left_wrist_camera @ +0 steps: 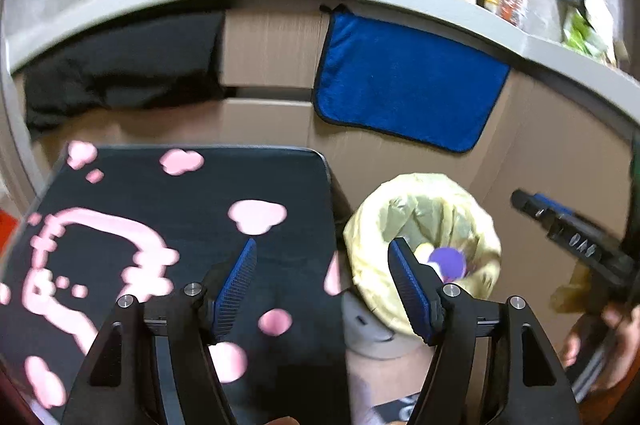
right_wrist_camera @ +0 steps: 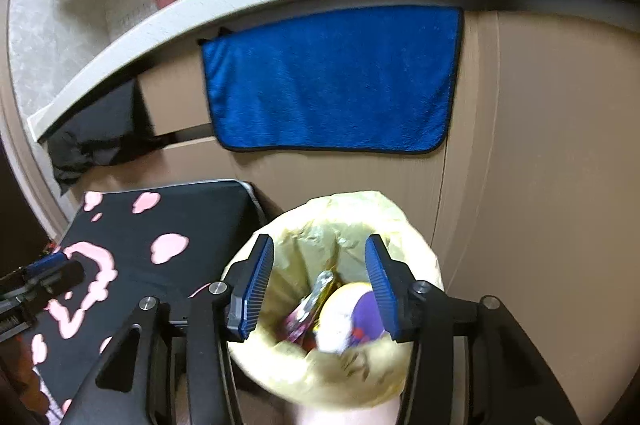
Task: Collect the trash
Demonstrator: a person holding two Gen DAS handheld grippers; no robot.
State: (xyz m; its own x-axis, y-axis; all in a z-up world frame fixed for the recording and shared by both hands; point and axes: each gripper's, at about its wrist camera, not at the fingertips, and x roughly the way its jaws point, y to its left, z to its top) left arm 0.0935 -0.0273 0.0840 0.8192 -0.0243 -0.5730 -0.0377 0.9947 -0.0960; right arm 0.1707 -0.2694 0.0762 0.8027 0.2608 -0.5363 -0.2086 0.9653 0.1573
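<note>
A: In the left wrist view, where is the trash bin from the left gripper (left_wrist_camera: 322,257)?

B: The bin with the yellow bag (left_wrist_camera: 420,225) stands at the lower centre-right of the frame, partly behind the right-hand blue pad. The jaws are apart and nothing is between them. They point mostly over the black surface with pink shapes (left_wrist_camera: 160,225), which fills the lower left. So the bin lies to the right of this gripper's line, not under it.

A: Is any trash on that surface?

B: I see none in this view; the picture is blurred there. The other gripper shows at the right edge.

A: And the right wrist view?

B: The right gripper (right_wrist_camera: 320,265) hangs directly over the mouth of the bag, at the lower centre of the frame. Its jaws are also apart and empty. Below them, inside the bag, lie a pale ball with a purple patch (right_wrist_camera: 352,313) and a thin wrapper (right_wrist_camera: 316,297), whose long axis runs from lower left to upper right.

A: Which hand is nearer to the bin?

B: The right one, I judge. The left one is nearer to the black surface.
</note>
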